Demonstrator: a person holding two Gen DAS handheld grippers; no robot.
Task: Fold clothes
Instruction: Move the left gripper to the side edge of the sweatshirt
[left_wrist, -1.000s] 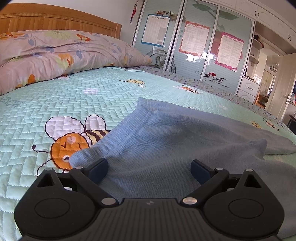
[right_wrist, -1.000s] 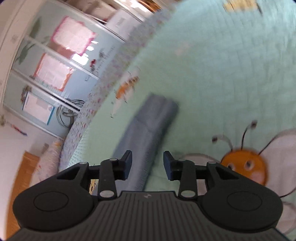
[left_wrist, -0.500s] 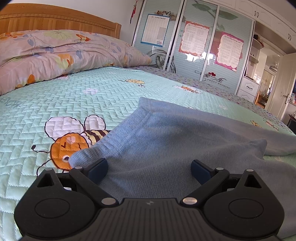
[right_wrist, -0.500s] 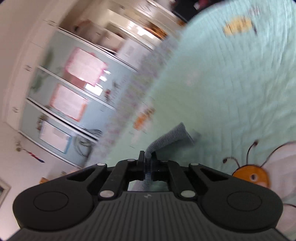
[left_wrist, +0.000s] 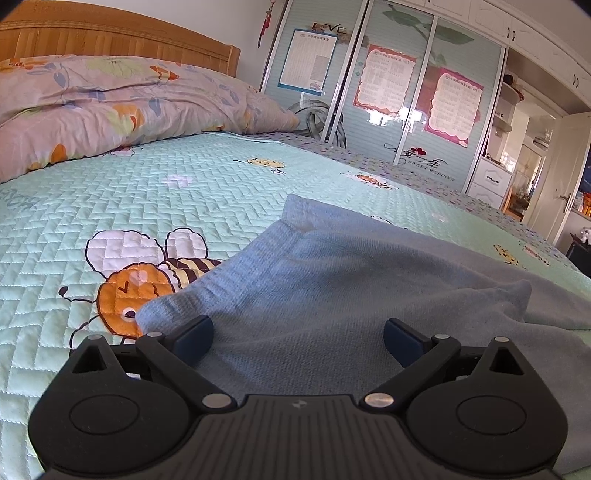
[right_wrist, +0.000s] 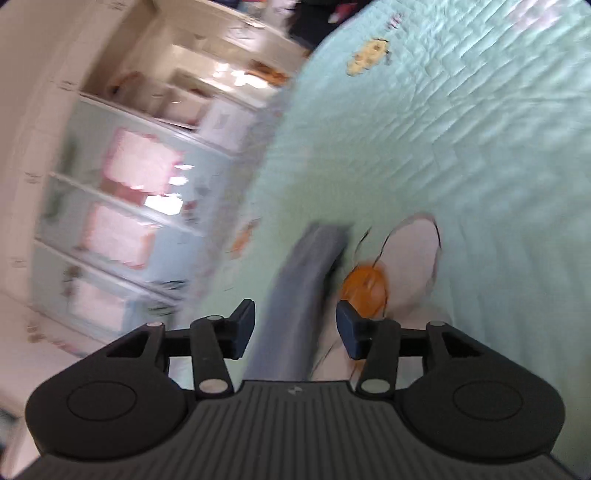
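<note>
I'm mid-fold: my right gripper (right_wrist: 295, 325) is opening, letting a strip of the blue garment (left_wrist: 332, 295) on the quilt (left_wrist: 184, 206) lie unpinched between its jaws, while my left gripper (left_wrist: 297, 332) hangs wide open, empty, over the near hem, which I'd pinch next.

left gripper (left_wrist: 297, 334): black ribbed body, silver screws, dark blue pads | right gripper (right_wrist: 295, 326): same build

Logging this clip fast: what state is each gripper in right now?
Left gripper: open, over the blue garment, holding nothing.
Right gripper: opening, the garment's sleeve between its pads, not clamped.
</note>
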